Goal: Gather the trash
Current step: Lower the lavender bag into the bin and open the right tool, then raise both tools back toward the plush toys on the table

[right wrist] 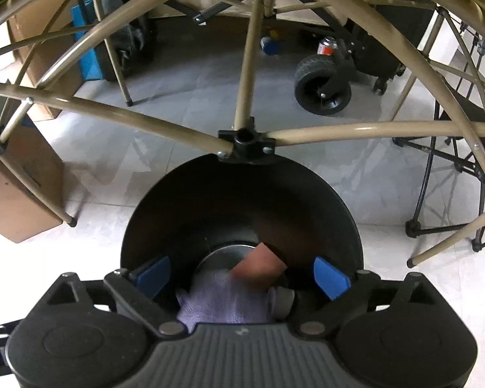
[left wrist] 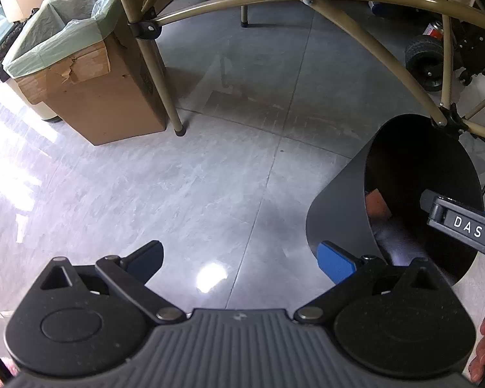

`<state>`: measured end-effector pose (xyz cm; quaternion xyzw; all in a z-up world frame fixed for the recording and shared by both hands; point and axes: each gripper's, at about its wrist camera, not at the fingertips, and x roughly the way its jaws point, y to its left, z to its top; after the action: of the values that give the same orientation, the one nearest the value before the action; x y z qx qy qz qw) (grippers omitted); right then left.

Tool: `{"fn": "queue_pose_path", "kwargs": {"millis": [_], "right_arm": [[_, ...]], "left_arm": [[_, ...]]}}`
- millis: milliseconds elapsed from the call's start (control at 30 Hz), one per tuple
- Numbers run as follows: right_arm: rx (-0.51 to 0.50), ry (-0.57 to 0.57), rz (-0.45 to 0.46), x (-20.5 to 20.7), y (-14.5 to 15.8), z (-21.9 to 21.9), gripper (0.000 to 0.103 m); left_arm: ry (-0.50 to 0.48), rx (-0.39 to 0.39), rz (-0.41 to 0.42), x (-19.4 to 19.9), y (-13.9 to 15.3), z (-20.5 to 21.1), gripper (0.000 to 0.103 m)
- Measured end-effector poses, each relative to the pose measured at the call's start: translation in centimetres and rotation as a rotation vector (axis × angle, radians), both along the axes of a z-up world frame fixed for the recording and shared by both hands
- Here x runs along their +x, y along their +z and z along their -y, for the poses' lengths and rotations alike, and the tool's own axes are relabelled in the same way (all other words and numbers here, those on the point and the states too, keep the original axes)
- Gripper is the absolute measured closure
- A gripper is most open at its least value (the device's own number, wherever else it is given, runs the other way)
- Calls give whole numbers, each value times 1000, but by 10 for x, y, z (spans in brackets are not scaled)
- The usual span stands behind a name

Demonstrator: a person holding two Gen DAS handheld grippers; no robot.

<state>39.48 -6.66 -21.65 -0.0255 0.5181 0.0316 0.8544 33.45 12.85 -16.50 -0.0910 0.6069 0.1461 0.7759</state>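
A black round bin [right wrist: 177,213] stands on the tiled floor; it also shows in the left wrist view [left wrist: 339,200] at the right. Inside it lie a brown-orange piece [right wrist: 258,265] and a crumpled pale purple piece [right wrist: 223,300]; the orange piece [left wrist: 376,205] also shows in the left wrist view. My right gripper [right wrist: 242,274] is open and empty, directly over the bin's mouth; its body [left wrist: 462,226] shows in the left wrist view. My left gripper [left wrist: 242,258] is open and empty, above bare floor to the left of the bin.
A cardboard box lined with a green bag [left wrist: 80,64] stands at the far left. Tan folding table legs and braces [right wrist: 245,139] cross just beyond the bin. A black wheel [right wrist: 321,90], a can [right wrist: 326,47] and a black stand [right wrist: 436,194] lie behind.
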Motion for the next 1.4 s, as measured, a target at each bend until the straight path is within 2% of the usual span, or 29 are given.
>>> {"fn": "queue_pose_path", "kwargs": {"millis": [167, 800, 1167, 1400], "right_arm": [[20, -5, -20, 0, 0, 2, 7], [41, 15, -8, -9, 15, 4, 6], [64, 56, 80, -38, 58, 11, 4], [85, 86, 161, -65, 90, 23, 4]], "left_arm": [[-4, 2, 0, 0, 0, 2, 0], [-15, -10, 26, -4, 11, 4, 0], [-34, -9, 161, -20, 50, 11, 0], [-51, -13, 302, -37, 87, 14, 0]]}}
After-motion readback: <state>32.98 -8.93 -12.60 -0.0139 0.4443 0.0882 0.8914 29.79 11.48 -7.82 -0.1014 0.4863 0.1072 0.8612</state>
